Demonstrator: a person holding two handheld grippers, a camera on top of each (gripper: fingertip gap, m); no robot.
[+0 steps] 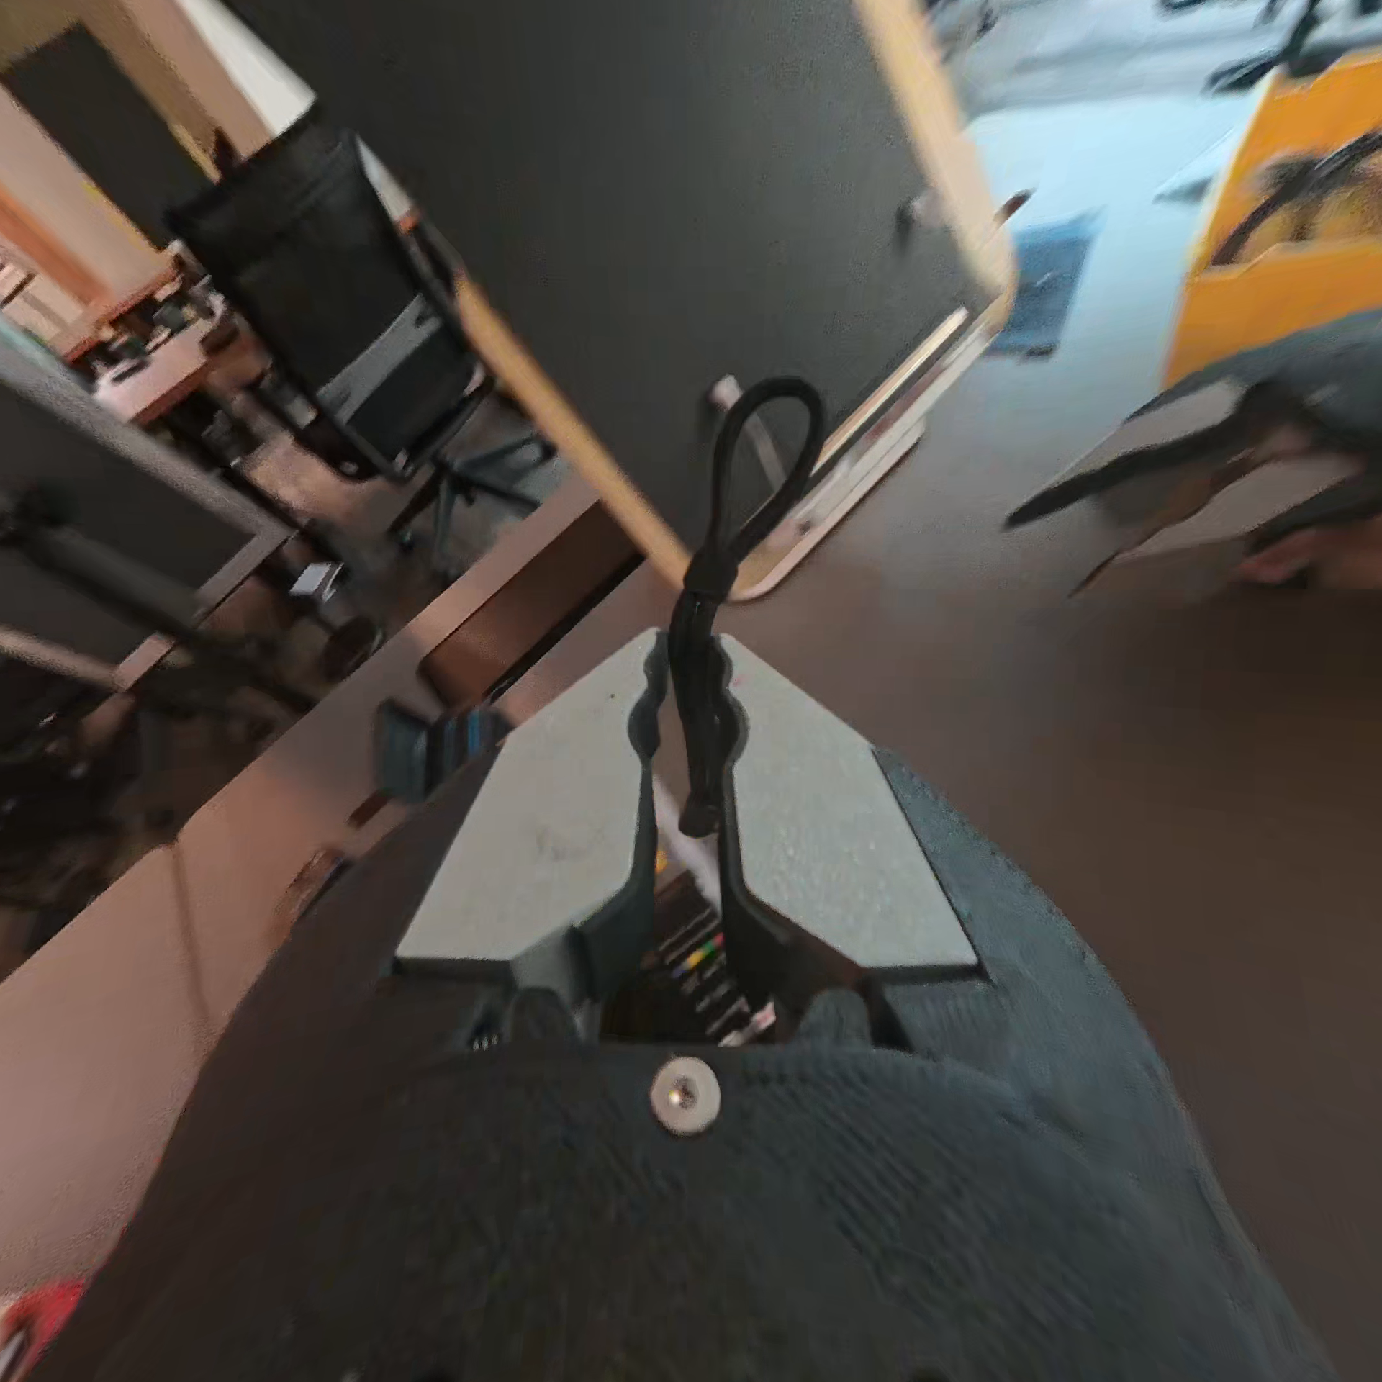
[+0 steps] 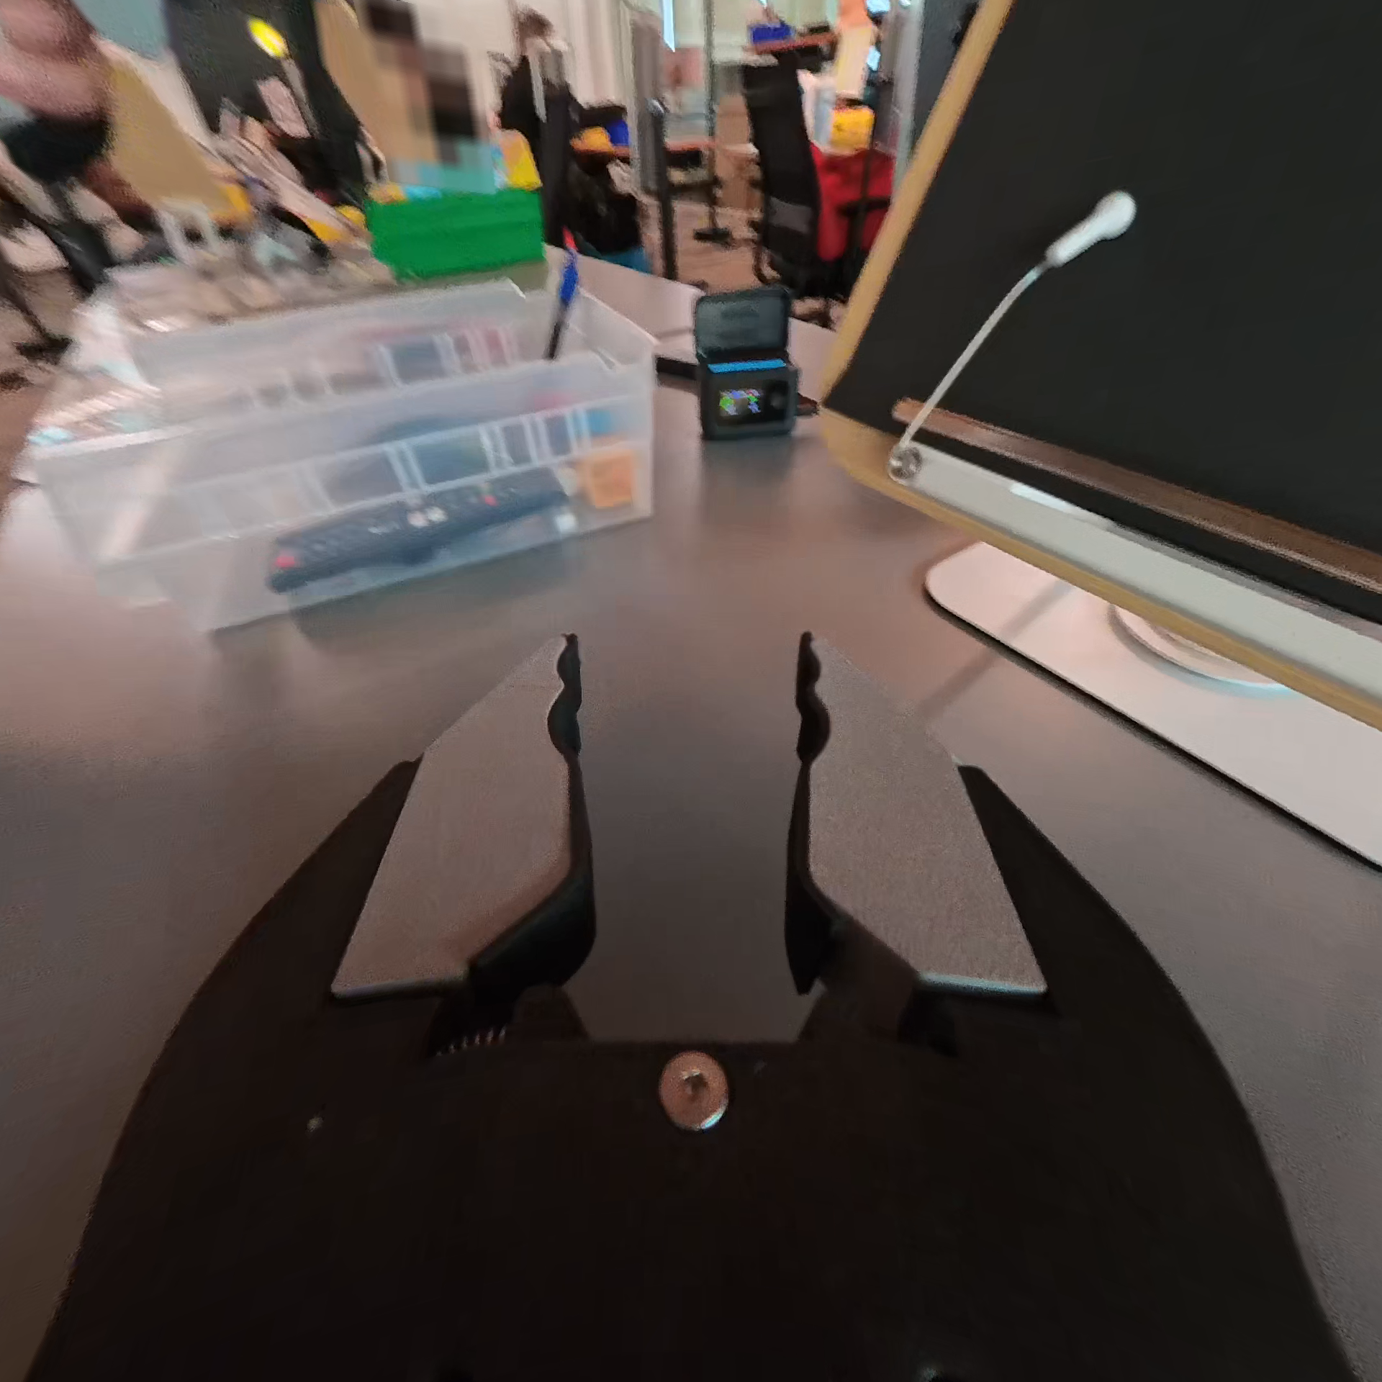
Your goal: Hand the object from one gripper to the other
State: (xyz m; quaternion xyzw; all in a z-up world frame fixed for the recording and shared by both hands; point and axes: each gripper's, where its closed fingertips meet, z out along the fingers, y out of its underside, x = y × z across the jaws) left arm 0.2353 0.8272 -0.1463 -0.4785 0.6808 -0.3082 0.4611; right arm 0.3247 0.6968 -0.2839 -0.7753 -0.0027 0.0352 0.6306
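Note:
In the left wrist view my left gripper is shut on a black looped cord. The loop sticks out past the fingertips and the cord's tail hangs back between the fingers. The view is tilted and lifted above the dark table. At the right edge of that view the other gripper shows, blurred, with its fingers spread. In the right wrist view my right gripper is open and empty, low over the dark table. The cord does not show in the right wrist view.
A black board with a wooden frame on a white base stands at the right, also in the left wrist view. A clear plastic organiser box, a small black device and a green crate stand farther back. People stand behind. The left gripper's tips are roughly 20 cm from the right gripper's.

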